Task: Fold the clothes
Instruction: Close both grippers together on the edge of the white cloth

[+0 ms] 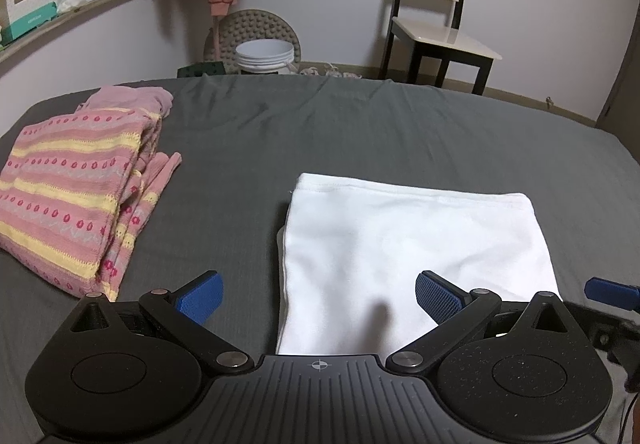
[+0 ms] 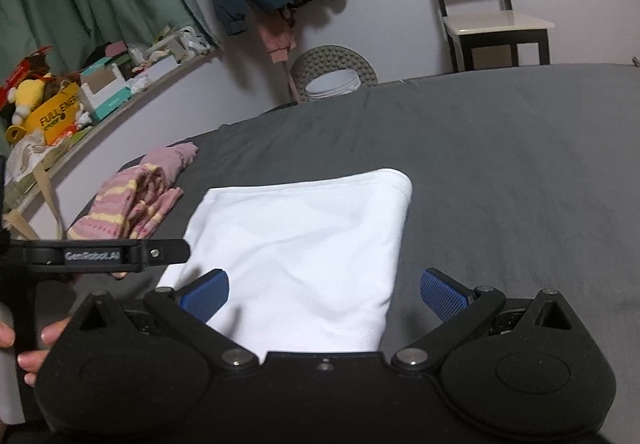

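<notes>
At the left of the grey bed [image 1: 360, 123] lies a folded pink and yellow striped garment [image 1: 68, 187]. Right of it, near the cameras, a white garment [image 1: 400, 244] lies folded into a smooth rectangle. Both the left gripper [image 1: 319, 294] and right gripper [image 2: 324, 294] hover with fingers spread, empty. A chair [image 1: 436, 15] stands by the far wall.

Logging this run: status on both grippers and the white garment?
Left gripper open, right gripper open, both empty. White garment folded flat on grey sheet. Striped pink garment folded to its left, apart. Nothing in the way.
</notes>
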The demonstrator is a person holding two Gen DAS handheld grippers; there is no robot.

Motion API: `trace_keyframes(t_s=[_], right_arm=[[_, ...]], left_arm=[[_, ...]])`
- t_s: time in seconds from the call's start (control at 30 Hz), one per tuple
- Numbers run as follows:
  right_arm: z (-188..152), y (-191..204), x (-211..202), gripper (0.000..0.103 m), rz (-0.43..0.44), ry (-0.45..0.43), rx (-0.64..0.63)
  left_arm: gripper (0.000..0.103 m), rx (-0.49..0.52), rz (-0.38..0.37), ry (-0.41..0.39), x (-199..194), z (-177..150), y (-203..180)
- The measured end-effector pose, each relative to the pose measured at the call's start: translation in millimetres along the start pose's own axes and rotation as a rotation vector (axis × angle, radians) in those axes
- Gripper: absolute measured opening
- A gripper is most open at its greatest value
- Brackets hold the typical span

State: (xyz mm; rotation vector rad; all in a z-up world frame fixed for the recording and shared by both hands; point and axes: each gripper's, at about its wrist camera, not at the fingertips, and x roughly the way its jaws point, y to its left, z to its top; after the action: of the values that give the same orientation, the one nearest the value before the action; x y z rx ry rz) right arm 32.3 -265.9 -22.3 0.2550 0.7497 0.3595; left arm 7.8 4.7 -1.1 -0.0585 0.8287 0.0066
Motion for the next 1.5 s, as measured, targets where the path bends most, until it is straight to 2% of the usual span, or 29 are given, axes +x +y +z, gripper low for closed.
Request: trace_keyframes(t_s=[0.07, 0.13, 0.17, 0.23, 0.33, 0.47, 0.67, 0.97, 1.03, 1.07, 1.17, 1.2, 1.27, 1.3, 1.43, 1.47, 1.5], right_arm=[[1.2, -3.9, 2.1, 0.103, -0.004, 0.005, 0.019], [2.9, -6.2, 4.3, 0.103, -0.014, 0.01, 0.03], [3.8, -7.3, 5.4, 0.103, -0.02, 0.012, 0.035], [5.4, -8.8, 7.7, 0.103, -0.029, 0.015, 0.039], [7.1, -11.3, 11.5, 0.103, -0.022, 0.024, 0.044], [10.2, -15.5, 19.3, 0.103, -0.003, 0.047, 0.064], [18.7, -29.0, 31.0, 0.097, 0.03, 0.05, 0.137], [19.8, -38.4, 50.4, 0.076, 0.084, 0.108, 0.2], [19.2, -38.7, 52.0, 0.072, 0.091, 0.113, 0.202], [19.0, -38.8, 52.8, 0.072, 0.095, 0.116, 0.203], [18.4, -40.1, 54.4, 0.07, 0.104, 0.119, 0.211], [18.2, -41.0, 54.6, 0.07, 0.106, 0.119, 0.216], [17.9, -43.2, 54.6, 0.069, 0.111, 0.117, 0.23], [17.8, -44.2, 54.4, 0.069, 0.113, 0.116, 0.237], [17.5, -45.4, 54.4, 0.064, 0.112, 0.122, 0.242], [17.2, -45.5, 54.9, 0.063, 0.109, 0.125, 0.24], [16.8, -45.7, 55.5, 0.06, 0.108, 0.128, 0.237]], left_arm=[[0.103, 0.006, 0.01, -0.001, 1.2, 0.4, -1.0], [0.103, 0.009, -0.017, -0.037, 1.2, 0.4, 1.4], [0.103, 0.013, -0.064, -0.074, 0.5, -0.2, 4.9], [0.103, -0.002, -0.152, -0.084, 2.4, 0.3, 14.7], [0.103, -0.101, -0.205, -0.012, 12.7, 5.5, 35.9], [0.103, -0.209, -0.208, 0.088, 26.1, 6.3, 65.9], [0.103, -0.241, -0.252, 0.136, 40.8, 2.0, 69.3], [0.102, -0.29, -0.319, 0.207, 62.9, -4.3, 74.5], [0.102, -0.315, -0.378, 0.203, 62.9, -3.6, 74.8], [0.102, -0.309, -0.382, 0.2, 61.8, -4.2, 74.1], [0.093, -0.296, -0.388, 0.189, 58.9, -5.6, 72.3], [0.084, -0.295, -0.389, 0.182, 58.4, -5.9, 72.1], [0.058, -0.33, -0.476, 0.209, 62.1, -5.5, 72.7], [0.058, -0.359, -0.5, 0.229, 65.6, -7.3, 72.2], [0.054, -0.325, -0.466, 0.217, 66.5, -7.2, 65.2], [0.044, -0.317, -0.457, 0.214, 66.7, -7.2, 63.5], [0.041, -0.323, -0.458, 0.208, 66.9, -8.0, 64.1]])
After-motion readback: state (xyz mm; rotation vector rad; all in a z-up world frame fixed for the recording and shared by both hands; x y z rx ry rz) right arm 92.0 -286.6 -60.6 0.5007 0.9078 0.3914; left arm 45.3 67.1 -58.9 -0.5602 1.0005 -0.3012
